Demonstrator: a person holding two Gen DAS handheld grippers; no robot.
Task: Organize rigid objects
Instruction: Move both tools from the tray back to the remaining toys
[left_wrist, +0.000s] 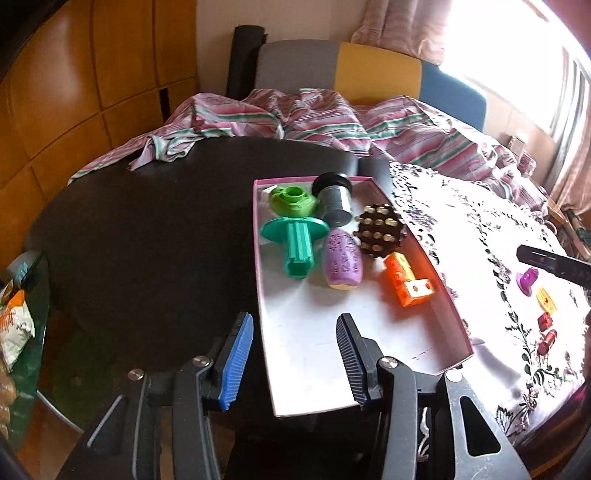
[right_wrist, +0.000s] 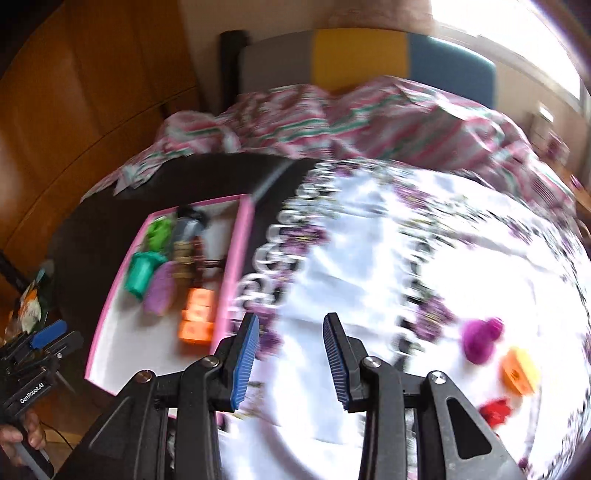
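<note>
Your right gripper (right_wrist: 291, 356) hangs spread and empty over the floral tablecloth (right_wrist: 369, 258), with the purple piece (right_wrist: 480, 339) lying off to its right, outside the pink-rimmed tray (right_wrist: 236, 266). It looks like light, hard, slick plastic, so pinch it across the narrow stem. Your left gripper (left_wrist: 295, 360) is also spread, empty.

Pink-rimmed tray (left_wrist: 373, 179), orange block (left_wrist: 406, 280)

Right wrist view: smeared throughout; floral cloth (right_wrist: 369, 258) pattern unreadable.
Tray (right_wrist: 236, 258) contents: colour blobs only.
Purple piece (right_wrist: 480, 339), orange piece (right_wrist: 519, 373), red piece (right_wrist: 496, 410): shapes unclear.
Right gripper (left_wrist: 554, 264), left view: cut off by edge.
Snack bag (left_wrist: 14, 325): cropped.
</note>
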